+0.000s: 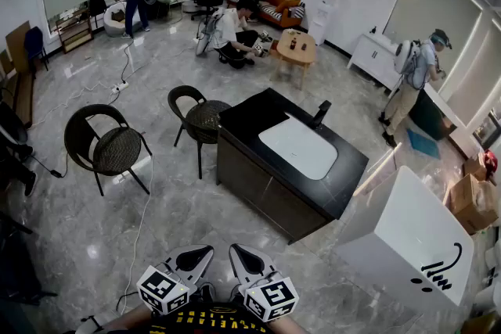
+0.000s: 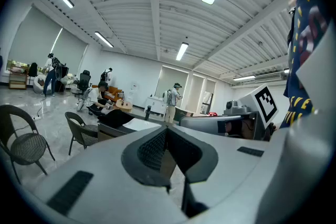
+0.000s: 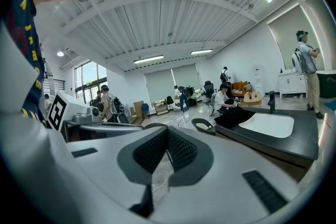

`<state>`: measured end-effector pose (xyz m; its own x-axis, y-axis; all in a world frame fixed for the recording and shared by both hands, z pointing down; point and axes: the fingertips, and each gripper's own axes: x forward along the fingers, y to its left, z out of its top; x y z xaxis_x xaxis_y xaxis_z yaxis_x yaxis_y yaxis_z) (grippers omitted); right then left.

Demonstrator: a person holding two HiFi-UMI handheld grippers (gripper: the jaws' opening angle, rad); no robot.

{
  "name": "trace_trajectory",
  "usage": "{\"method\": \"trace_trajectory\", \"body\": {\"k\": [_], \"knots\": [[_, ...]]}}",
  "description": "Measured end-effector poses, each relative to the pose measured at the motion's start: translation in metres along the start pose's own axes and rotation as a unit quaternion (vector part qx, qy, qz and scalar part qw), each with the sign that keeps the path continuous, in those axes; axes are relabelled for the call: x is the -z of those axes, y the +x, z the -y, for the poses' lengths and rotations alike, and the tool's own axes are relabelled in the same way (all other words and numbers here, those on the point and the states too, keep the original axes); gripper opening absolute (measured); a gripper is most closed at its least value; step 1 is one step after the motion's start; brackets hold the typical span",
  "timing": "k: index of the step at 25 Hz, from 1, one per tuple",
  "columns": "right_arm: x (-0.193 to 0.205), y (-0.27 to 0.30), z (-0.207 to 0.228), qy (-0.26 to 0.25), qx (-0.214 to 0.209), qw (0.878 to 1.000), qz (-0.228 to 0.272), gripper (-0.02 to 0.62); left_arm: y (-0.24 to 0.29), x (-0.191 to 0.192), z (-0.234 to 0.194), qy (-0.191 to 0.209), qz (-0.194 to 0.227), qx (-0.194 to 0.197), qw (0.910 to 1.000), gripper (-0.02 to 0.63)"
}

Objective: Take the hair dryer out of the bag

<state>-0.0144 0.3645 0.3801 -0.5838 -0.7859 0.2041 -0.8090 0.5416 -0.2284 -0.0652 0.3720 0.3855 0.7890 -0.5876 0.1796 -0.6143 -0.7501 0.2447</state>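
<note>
I hold both grippers low and close to my body, side by side and pointing out over the grey floor (image 1: 176, 203). My left gripper (image 1: 205, 251) has its fingers (image 2: 151, 150) pressed together, the ribbed pads meeting at the tip with nothing between them. My right gripper (image 1: 236, 249) is the same: its fingers (image 3: 181, 150) are closed on each other and hold nothing. The two tips sit just beside each other without touching.

Well ahead of the fingers, a little to the right, stands a black table (image 1: 252, 121). A flat white shape (image 1: 297, 145) with rounded corners lies on its top. At that shape's far edge a dark upright piece (image 1: 321, 114) sticks up. I cannot tell whether the white shape is the bag, and I cannot pick out the hair dryer in any view. Whatever lies on that table is well apart from both sets of fingers.

Ahead and to the left of the left fingers stands a dark wicker chair (image 1: 106, 146). A second chair (image 1: 200, 118) is farther on, just beside the table's left end. To the right of the right fingers, nearer than the table, sits a large white box (image 1: 407, 235) with a black mark on its face. People stand and crouch at the far side of the room.
</note>
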Motion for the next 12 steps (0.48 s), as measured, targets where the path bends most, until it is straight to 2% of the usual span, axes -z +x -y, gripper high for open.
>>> {"method": "trace_trajectory", "body": {"k": [12], "knots": [[-0.009,-0.037,0.019,0.005,-0.010,1.000,0.018,0.009,0.020,-0.003,0.039,0.011,-0.004,-0.002,0.9999,0.003]]}}
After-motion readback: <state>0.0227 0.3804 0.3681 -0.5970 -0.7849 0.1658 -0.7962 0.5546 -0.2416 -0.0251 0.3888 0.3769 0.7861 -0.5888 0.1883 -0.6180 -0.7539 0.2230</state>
